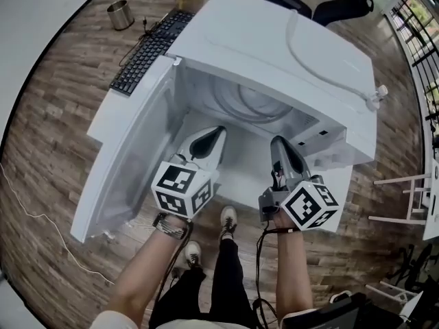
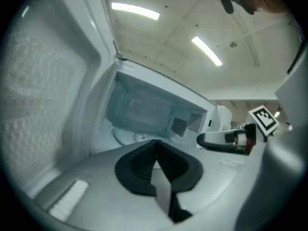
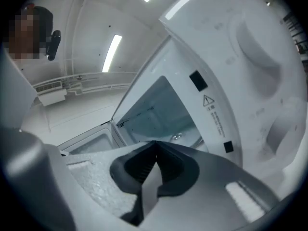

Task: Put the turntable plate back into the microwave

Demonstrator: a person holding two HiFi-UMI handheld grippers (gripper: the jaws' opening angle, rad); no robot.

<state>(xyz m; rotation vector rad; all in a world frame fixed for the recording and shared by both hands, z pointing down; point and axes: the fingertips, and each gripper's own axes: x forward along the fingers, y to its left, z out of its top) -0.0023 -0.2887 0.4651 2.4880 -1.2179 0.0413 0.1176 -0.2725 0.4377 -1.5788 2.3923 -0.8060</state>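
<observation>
The white microwave [image 1: 288, 53] stands with its door [image 1: 130, 156] swung wide to the left. The clear glass turntable plate [image 1: 250, 105] lies inside the cavity, near the back; its round rim also shows in the left gripper view as the plate [image 2: 131, 135]. My left gripper [image 1: 218, 133] [image 2: 155, 143] hovers just in front of the cavity's left side, jaws shut with nothing between them. My right gripper [image 1: 277, 142] [image 3: 155, 144] hangs at the cavity's right side, also shut and holding nothing. Neither gripper touches the plate.
A black keyboard [image 1: 147, 50] and a metal cup [image 1: 121, 14] lie on the wooden surface behind the door. A white cable [image 1: 309, 60] runs across the microwave's top. A black chair [image 1: 322, 2] stands behind. The person's shoes [image 1: 228, 218] are below the grippers.
</observation>
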